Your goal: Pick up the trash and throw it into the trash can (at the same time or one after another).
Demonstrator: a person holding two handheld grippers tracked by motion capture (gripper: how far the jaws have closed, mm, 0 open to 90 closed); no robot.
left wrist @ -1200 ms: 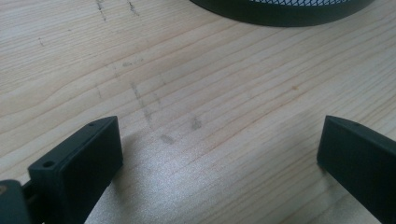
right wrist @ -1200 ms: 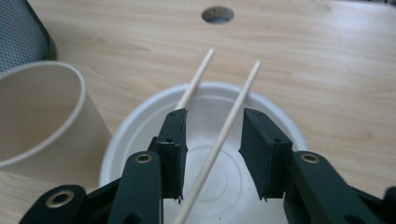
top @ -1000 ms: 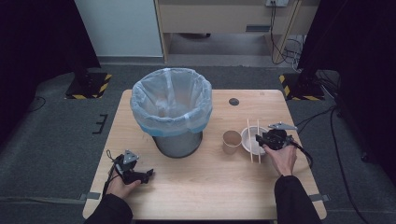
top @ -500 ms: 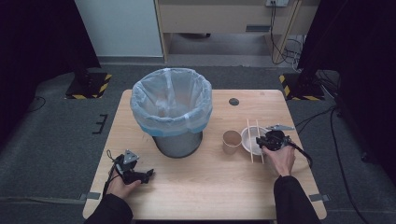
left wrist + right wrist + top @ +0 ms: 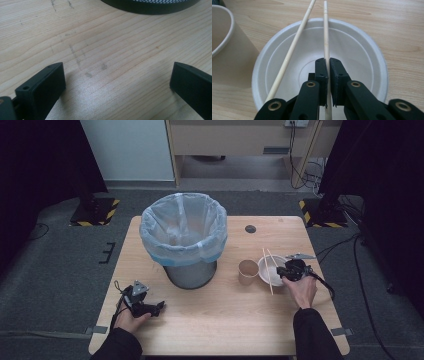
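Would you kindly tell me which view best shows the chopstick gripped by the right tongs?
The right gripper view: the gripped chopstick fills the centre, pinched over the white bowl. In the high view it is a thin line.

Even overhead light keeps the wooden table (image 5: 220,320) bright against black surroundings. Soft shadows gather beneath the bin (image 5: 184,240). The left gripper view shows sheen, perhaps slight blur, near that bin's base.
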